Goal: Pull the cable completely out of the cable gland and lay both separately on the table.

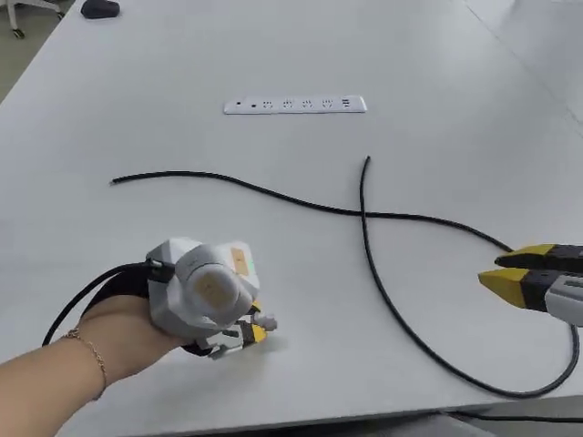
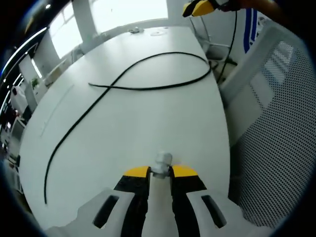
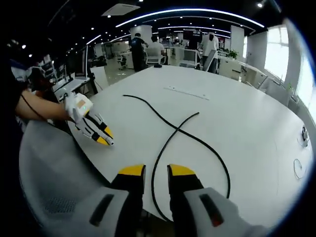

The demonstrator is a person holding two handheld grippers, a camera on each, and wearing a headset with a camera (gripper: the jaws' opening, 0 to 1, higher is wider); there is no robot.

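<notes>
The black cable (image 1: 364,218) lies loose on the white table (image 1: 273,55), crossing over itself near the middle and looping round toward the front right edge. At the front left, a hand holds my left gripper (image 1: 260,328), shut on the small grey-white cable gland (image 1: 267,322). In the left gripper view the cable gland (image 2: 162,162) sits between the yellow jaw tips, apart from the cable (image 2: 148,86). My right gripper (image 1: 499,268) hovers at the right edge, open by a narrow gap. Through that gap the right gripper view shows the cable (image 3: 154,182) on the table below.
A white power strip (image 1: 294,106) lies at the table's far middle, and a dark object (image 1: 99,8) at the far left corner. Mesh chairs (image 2: 276,98) stand by the near edge. People stand in the office far behind (image 3: 148,47).
</notes>
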